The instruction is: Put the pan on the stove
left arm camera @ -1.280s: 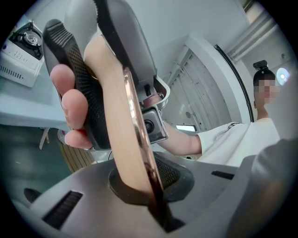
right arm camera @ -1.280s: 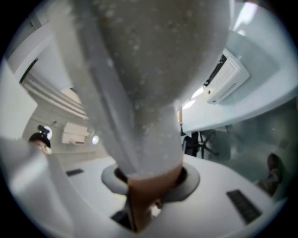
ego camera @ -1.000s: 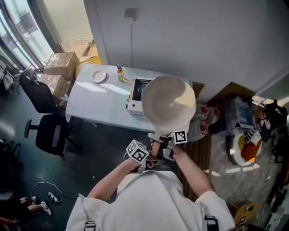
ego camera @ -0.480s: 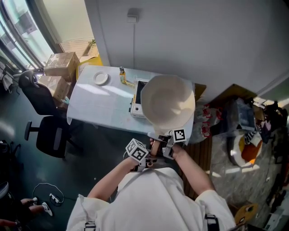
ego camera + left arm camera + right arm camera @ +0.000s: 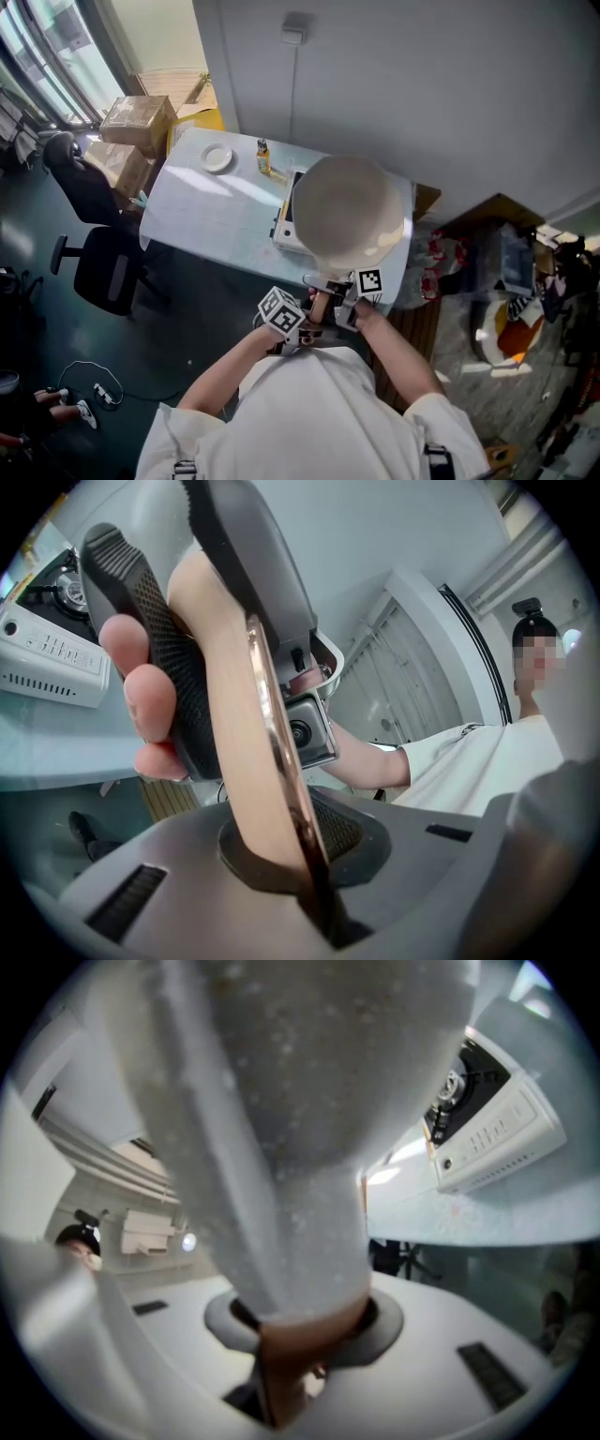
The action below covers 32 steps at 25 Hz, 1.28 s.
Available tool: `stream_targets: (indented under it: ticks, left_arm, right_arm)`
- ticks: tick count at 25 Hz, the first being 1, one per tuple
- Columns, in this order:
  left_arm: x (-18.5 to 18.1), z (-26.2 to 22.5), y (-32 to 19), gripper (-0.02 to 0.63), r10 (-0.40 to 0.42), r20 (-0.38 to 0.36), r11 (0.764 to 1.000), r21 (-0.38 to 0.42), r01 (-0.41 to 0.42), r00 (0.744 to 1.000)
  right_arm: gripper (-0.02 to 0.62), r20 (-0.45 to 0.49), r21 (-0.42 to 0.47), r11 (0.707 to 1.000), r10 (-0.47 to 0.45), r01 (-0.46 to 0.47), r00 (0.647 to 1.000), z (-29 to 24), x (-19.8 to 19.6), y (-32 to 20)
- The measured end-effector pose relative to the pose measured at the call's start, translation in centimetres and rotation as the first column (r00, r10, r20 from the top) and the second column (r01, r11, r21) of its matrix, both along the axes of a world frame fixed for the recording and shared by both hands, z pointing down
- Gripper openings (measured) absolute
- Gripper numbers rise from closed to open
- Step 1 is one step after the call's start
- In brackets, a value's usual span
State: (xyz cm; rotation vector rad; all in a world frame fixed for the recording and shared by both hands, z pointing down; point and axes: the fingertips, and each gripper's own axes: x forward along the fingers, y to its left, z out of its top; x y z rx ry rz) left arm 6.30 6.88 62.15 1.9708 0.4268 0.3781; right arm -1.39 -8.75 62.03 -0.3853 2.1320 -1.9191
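Note:
A cream pan (image 5: 349, 208) hangs level in the air in the head view, covering most of the white portable stove (image 5: 284, 223) on the table (image 5: 202, 211). Its wood-coloured handle (image 5: 322, 302) points back at me. My left gripper (image 5: 314, 315) and my right gripper (image 5: 341, 304) are both shut on that handle, side by side. In the left gripper view the beige handle (image 5: 230, 724) with a copper strip runs out from the shut jaws of the left gripper (image 5: 309, 897). In the right gripper view the pan's speckled grey underside (image 5: 281, 1091) fills the frame above the right gripper (image 5: 281, 1363), and the stove (image 5: 492, 1124) lies beyond.
A small white plate (image 5: 217, 157) and a little bottle (image 5: 263, 157) stand at the table's far side. A black office chair (image 5: 98, 267) is left of the table, cardboard boxes (image 5: 139, 125) behind it. Clutter and bags (image 5: 511, 281) fill the floor at right.
The pan and both grippers have moved forward toward the table. The pan now covers more of the stove. Both grips are unchanged.

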Motion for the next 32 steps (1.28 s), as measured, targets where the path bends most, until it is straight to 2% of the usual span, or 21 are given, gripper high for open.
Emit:
stream_targets:
  ticks: [16,20,22,26,32]
  left_arm:
    - [4.4,3.7,-7.3,0.021,-0.123,0.004,0.99,-0.064,0.123,0.992]
    - [4.9,4.8,-8.5,0.023,-0.147,0.011,0.986,-0.078,0.147,0.989]
    - [5.3,5.3,-9.3,0.026,-0.162,0.012,0.983,-0.084,0.162,0.987]
    - [5.5,6.9,-10.3,0.026,-0.186,0.024,0.978,-0.091,0.188,0.982]
    - [5.5,8.3,-11.3,0.026,-0.212,0.036,0.97,-0.116,0.215,0.977]
  right_arm:
    - [0.135,0.011,-0.068,0.992,-0.107,0.107,0.994,4.9,2.6,-6.3]
    - [0.135,0.06,-0.126,0.983,-0.126,0.132,0.99,5.8,2.4,-7.1]
    - [0.137,0.064,-0.118,0.981,-0.147,0.154,0.987,6.4,2.5,-7.7]
    - [0.136,-0.003,-0.087,0.977,-0.196,0.195,0.981,8.9,2.7,-8.7]
    - [0.135,0.038,-0.114,0.972,-0.204,0.207,0.978,10.0,2.2,-9.4]
